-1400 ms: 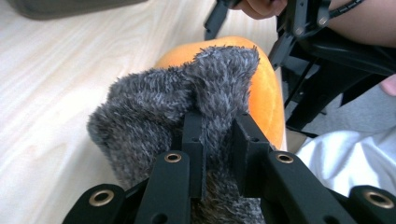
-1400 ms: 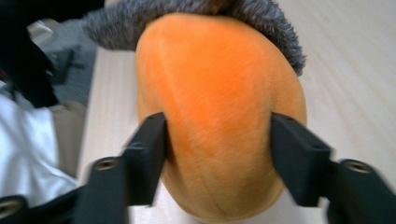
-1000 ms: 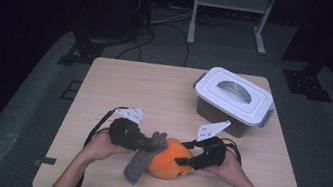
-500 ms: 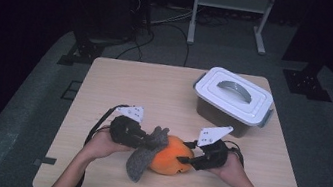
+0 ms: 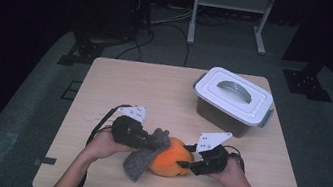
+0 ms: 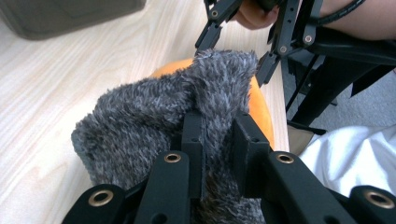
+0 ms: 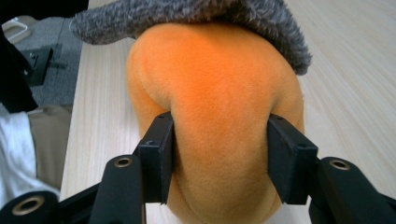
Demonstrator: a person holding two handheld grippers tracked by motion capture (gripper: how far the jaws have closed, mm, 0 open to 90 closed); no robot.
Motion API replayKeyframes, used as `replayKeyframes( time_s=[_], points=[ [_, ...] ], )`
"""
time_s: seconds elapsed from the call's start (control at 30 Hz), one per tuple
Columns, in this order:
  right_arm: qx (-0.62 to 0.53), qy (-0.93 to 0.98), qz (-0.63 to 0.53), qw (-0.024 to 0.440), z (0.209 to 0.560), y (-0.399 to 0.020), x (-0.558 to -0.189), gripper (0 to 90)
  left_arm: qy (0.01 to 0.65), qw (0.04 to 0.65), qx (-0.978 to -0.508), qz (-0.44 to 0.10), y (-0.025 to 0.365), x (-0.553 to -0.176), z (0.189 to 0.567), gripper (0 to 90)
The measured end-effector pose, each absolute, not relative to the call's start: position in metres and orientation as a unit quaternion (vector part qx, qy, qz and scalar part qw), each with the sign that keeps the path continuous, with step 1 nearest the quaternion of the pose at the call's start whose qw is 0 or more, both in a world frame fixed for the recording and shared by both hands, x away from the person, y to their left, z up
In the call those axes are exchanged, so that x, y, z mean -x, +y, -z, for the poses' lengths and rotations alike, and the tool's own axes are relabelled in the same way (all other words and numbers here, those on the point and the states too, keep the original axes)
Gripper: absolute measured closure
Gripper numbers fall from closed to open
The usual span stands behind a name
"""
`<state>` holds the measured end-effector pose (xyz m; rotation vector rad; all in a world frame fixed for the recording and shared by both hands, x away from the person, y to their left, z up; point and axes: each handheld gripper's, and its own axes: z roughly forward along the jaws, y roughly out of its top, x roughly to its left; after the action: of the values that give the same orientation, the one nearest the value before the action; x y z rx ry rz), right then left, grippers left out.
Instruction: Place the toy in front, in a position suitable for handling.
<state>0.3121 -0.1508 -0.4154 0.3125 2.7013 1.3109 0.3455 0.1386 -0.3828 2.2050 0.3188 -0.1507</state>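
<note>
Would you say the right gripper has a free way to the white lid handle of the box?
Probably not yet: the right gripper is clamped on the orange plush toy. Once it lets go, the bare table leaves the way to the box free.

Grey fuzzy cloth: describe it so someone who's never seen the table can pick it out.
On the wooden table, look at the near edge, between the person's two grippers. An orange plush toy lies there, and the grey fuzzy cloth drapes over its left side. It is the only shaggy grey item; the lidded plastic box behind is smooth.

Dark room, grey floor [image 5: 24, 116], metal rack [image 5: 230, 12].
</note>
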Motion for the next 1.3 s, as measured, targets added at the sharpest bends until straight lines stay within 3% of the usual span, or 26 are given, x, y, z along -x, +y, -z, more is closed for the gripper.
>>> replayKeyframes(
  time_s=[0.37,0.7,1.0,1.1,1.2,1.27,1.3],
  points=[
    [-0.086,0.9,-0.421,0.068,0.417,-0.15,-0.303,42.6,0.158,0.427,-0.888,0.065,0.16,-0.343,0.398,76.6],
    [-0.081,0.9,-0.425,0.059,0.417,-0.144,-0.305,40.3,0.1,0.432,-0.895,0.057,0.125,-0.334,0.375,76.6],
    [-0.111,0.898,-0.424,0.041,0.418,-0.157,-0.308,20.9,0.114,0.428,-0.893,0.078,0.147,-0.329,0.391,76.9],
    [-0.137,0.899,-0.416,-0.011,0.428,-0.157,-0.316,17.8,0.113,0.434,-0.89,0.083,0.149,-0.325,0.394,76.9],
    [-0.131,0.903,-0.41,-0.02,0.431,-0.151,-0.316,24.1,0.109,0.434,-0.89,0.084,0.147,-0.324,0.393,76.9],
    [-0.11,0.906,-0.408,0.011,0.424,-0.148,-0.313,41.3,0.105,0.438,-0.889,0.085,0.146,-0.325,0.389,77.0],
    [-0.11,0.906,-0.408,0.011,0.424,-0.148,-0.313,41.3,0.106,0.441,-0.887,0.085,0.145,-0.326,0.386,77.0]
  ],
)
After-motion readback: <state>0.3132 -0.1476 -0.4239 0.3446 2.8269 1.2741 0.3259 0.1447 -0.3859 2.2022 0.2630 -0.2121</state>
